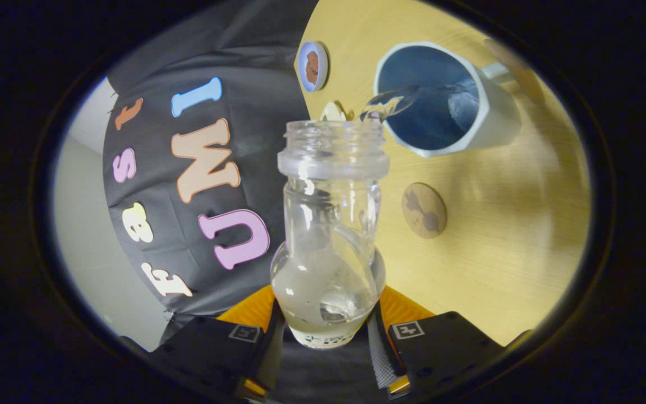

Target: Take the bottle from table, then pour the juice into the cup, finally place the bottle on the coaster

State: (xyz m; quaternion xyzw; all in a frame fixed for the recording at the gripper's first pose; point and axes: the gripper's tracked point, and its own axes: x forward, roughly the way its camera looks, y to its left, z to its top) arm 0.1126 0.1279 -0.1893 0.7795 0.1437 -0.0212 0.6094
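item: glass bottle held in claw, pour step under way

claw (326,336): both fingers pinching the base of the bottle (328,235), one on each side; bottle: clear glass, wide threaded mouth, small side handle, a little pale juice left in the belly; long axis runs straight out from the fingers, mouth pointing far and tipped toward the cup (441,98); a thin stream of juice (393,102) leaves the lip and lands inside the cup; cup: white outside, blue inside, just beyond and right of the mouth on the wooden table (525,224); coaster (424,209): round, brown, nearer than the cup, right of the bottle's neck, nothing on it; judged step: second of three, pouring; next move calls for righting the bottle, then carrying it right and setting it upright on the coaster.
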